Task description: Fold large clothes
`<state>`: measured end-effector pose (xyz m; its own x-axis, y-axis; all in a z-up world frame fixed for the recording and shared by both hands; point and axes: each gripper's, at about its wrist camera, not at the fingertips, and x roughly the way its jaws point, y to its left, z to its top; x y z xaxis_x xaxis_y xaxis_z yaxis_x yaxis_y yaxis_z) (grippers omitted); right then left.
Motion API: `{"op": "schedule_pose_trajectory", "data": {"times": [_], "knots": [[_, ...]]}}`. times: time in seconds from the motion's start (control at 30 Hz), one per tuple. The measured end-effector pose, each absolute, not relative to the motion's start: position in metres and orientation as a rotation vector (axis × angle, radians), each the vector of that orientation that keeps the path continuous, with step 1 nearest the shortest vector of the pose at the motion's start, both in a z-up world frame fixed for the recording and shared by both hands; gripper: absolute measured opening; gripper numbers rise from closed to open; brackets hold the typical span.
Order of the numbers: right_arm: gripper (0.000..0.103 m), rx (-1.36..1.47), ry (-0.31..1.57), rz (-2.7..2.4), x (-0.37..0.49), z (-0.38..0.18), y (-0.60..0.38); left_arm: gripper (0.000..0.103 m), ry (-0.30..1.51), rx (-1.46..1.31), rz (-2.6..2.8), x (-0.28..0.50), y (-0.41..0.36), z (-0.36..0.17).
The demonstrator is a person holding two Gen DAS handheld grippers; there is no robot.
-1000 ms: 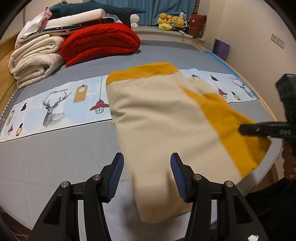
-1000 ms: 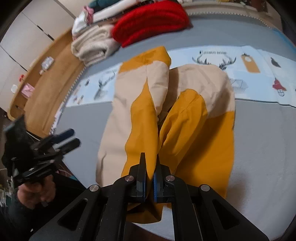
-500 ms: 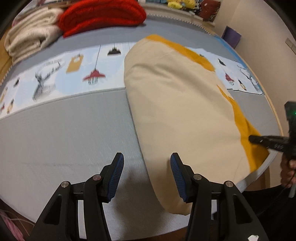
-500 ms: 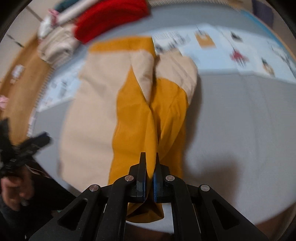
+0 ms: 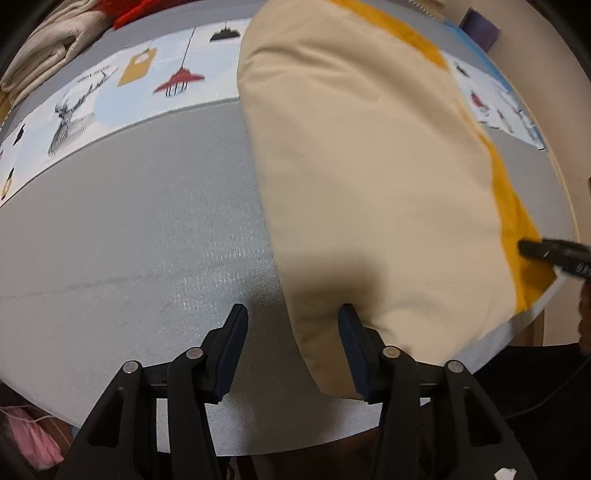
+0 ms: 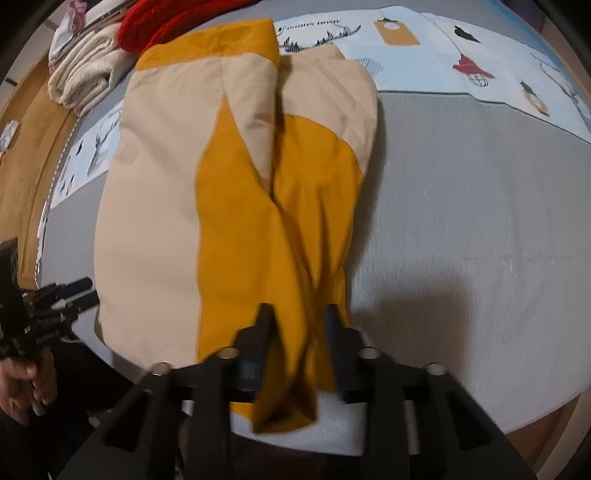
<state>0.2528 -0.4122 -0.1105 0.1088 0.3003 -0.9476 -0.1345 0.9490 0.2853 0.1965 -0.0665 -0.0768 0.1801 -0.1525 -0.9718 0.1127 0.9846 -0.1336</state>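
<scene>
Grey bed cover [image 5: 129, 229] fills near scene. Printed pale-blue band [image 5: 110, 85] with deer and lamps crosses far side. Folded cream blankets [image 6: 85, 74] and red blanket [image 6: 155, 22] far left. Wooden floor [image 6: 26, 147] left.

A grey bed cover [image 5: 129, 229] is spreading across both views, with a pale printed strip [image 5: 110, 88] of deer and lamps running toward ten o'clock. Folded cream blankets [image 6: 85, 79] and a red blanket [image 6: 159, 22] are sitting at eleven o'clock.
</scene>
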Motion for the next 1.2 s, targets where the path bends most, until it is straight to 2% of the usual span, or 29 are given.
{"op": "schedule_pose_trajectory", "data": {"times": [0.13,0.17,0.2,0.27,0.63,0.73,0.83,0.93,0.97,1.0,1.07,1.2], "knots": [[0.038,0.089,1.447,0.386,0.24,-0.116,-0.411,0.046,1.356,0.005,-0.293,0.186,-0.083,-0.071],[0.02,0.075,1.449,0.409,0.237,-0.118,-0.409,0.05,1.388,0.05,-0.276,0.186,-0.088,-0.083],[0.012,0.06,1.448,0.422,0.235,-0.119,-0.408,0.052,1.416,0.078,-0.252,0.188,-0.09,-0.095],[0.009,0.025,1.44,0.416,0.232,-0.121,-0.407,0.053,1.421,0.069,-0.236,0.191,-0.091,-0.1],[0.009,-0.11,1.479,0.342,0.236,-0.129,-0.397,0.053,1.384,0.14,-0.231,0.186,-0.108,-0.089],[0.009,-0.163,1.428,0.195,0.238,-0.115,-0.41,0.053,1.385,0.14,-0.231,0.189,-0.105,-0.093],[0.014,-0.2,1.207,0.101,0.245,-0.071,-0.418,0.053,1.39,0.135,-0.236,0.189,-0.104,-0.091],[0.02,-0.071,1.001,0.142,0.26,-0.03,-0.416,0.053,1.374,0.13,-0.243,0.19,-0.104,-0.084],[0.029,-0.025,0.966,0.16,0.266,-0.024,-0.413,0.053,1.365,0.123,-0.243,0.192,-0.103,-0.081],[0.048,0.018,0.945,0.175,0.274,-0.02,-0.411,0.052,1.351,0.105,-0.243,0.194,-0.102,-0.077],[0.066,0.104,0.929,0.213,0.295,-0.019,-0.4,0.052,1.335,0.074,-0.234,0.198,-0.098,-0.072],[0.066,0.208,0.997,0.25,0.344,-0.045,-0.38,0.052,1.312,0.036,-0.216,0.207,-0.091,-0.067]]}}
